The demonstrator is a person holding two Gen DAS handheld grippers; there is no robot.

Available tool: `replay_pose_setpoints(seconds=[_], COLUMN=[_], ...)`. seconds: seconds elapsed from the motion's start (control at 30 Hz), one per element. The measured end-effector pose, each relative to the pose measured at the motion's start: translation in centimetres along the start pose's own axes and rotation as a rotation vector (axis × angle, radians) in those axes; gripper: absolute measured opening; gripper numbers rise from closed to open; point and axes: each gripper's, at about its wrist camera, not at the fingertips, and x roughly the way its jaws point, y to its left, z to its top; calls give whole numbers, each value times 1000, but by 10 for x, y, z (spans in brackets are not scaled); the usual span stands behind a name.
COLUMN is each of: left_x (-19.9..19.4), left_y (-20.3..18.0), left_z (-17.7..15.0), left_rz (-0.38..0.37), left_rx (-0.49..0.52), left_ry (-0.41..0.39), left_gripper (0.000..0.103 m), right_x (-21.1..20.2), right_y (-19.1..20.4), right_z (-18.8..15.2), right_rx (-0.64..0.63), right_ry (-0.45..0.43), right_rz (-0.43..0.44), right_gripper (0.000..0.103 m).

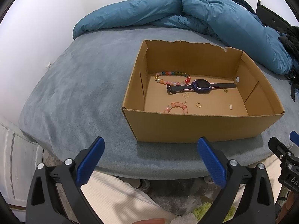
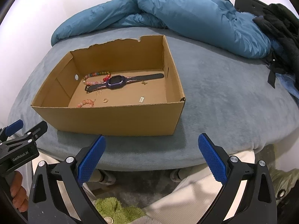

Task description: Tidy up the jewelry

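Grey-blue plush bed [image 1: 84,93] carries an open brown cardboard box [image 1: 196,125]; its near wall cuts off the pink bead bracelet [image 1: 175,107] at six o'clock. Left gripper [image 1: 151,149] and right gripper [image 2: 152,145] gape wide, empty.

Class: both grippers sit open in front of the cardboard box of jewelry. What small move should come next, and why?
Probably ease the left gripper forward over the box's near wall toward the pink bead bracelet. Both it and the right gripper are open, empty and short of the box, and that bracelet lies nearest.
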Motion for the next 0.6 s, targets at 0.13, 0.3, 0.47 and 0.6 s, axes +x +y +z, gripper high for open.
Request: replay_pose_setpoints(seconds=[0.13, 0.3, 0.47, 0.6], left_x=[1, 2, 3, 4], left_y=[1, 2, 2, 3], left_z=[0, 0, 0, -1], left_rz=[4, 4, 5, 9], left_rx=[-1, -4, -4, -2], left_ry=[3, 4, 5, 7], left_gripper=[97, 97, 97, 97], right_x=[1, 4, 4, 5], right_y=[1, 3, 4, 5], right_z=[-1, -1, 0, 0], right_rx=[-3, -5, -5, -8], right_ry=[4, 13, 16, 21], right_rz=[-3, -6, -11, -10], right_gripper=[95, 95, 95, 95])
